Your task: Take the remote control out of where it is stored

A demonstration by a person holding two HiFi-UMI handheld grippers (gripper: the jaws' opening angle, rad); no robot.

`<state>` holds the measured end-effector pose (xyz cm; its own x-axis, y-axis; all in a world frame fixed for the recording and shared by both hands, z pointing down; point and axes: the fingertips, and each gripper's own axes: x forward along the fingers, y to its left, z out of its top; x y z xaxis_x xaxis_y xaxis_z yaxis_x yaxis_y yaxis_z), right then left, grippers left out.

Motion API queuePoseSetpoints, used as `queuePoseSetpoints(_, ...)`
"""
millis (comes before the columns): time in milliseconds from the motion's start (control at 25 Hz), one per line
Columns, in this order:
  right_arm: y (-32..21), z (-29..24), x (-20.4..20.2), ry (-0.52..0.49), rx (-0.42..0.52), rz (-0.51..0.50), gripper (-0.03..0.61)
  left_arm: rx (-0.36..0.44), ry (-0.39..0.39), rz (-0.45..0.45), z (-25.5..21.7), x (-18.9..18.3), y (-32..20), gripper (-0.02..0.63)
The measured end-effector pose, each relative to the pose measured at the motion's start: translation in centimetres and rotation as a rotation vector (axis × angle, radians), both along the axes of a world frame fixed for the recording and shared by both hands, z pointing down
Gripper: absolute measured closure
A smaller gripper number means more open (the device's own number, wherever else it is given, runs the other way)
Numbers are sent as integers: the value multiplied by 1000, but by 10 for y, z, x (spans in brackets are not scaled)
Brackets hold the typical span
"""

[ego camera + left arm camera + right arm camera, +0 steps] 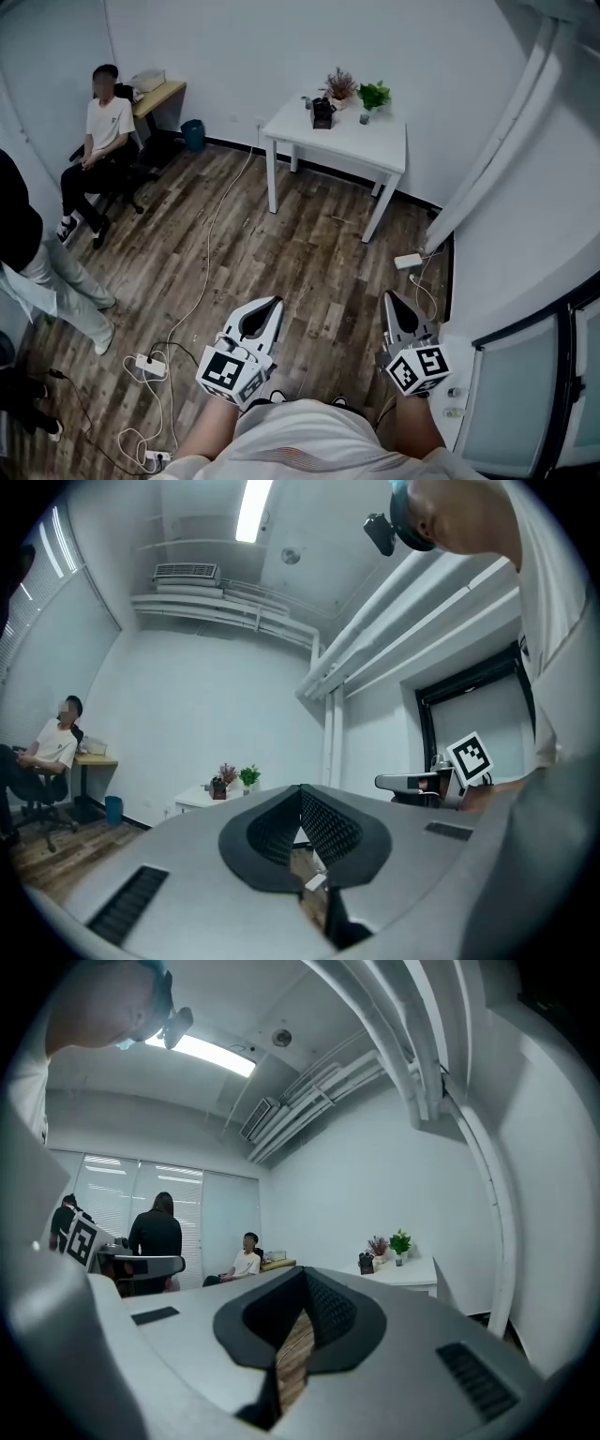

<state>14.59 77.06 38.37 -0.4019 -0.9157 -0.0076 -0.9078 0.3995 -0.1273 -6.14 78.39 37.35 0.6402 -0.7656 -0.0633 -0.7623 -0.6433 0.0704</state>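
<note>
Against the far wall stands a small white four-legged desk [380, 148], well apart from the person who wears the camera. Near its back edge sit a small dark boxy holder [322, 112], a pot of pinkish dried flowers [339, 84] and a pot with a green leafy plant [373, 95]. The remote control cannot be made out from here; the holder is too small to tell what it contains.

Low in the head view, the left gripper [274, 302] and the right gripper [389, 296] are held level side by side above the brown wood-plank floor [300, 244], both pointing toward the desk. Each gripper view shows its jaws closed tip to tip with nothing between them: only floor shows through the gap behind the tips of the left gripper [301, 794] and the right gripper [305, 1274].

At the left, a person in a white shirt [101, 127] sits on a black chair, and a white power strip [150, 365] lies on the floor.
</note>
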Motion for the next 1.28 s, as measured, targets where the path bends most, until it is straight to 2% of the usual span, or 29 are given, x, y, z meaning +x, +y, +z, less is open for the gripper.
queuePoseSetpoints(280,-20,-3,-30,-9,10,8,566,-18,-4,-12,11,-41,-19,606)
queuePoseSetpoints(520,-48,5,-29,-12,-33,27,566,-18,-6,-42,13,-50,-46,606)
queuePoseSetpoints(720,-96,12,-39,-2,-41,3,566,-13,5,-81,12,-59,-85,606)
queuePoseSetpoints(880,-145,0,-24,28,-10,21,566,0,-11,-100,2,-45,-127,606)
queuePoseSetpoints(1040,-189,-4,-1,14,-12,18,566,4,-23,-113,-6,-24,-166,606)
queuePoseSetpoints(1280,-251,0,53,-6,-38,7,566,-3,-50,-116,-12,26,-229,606)
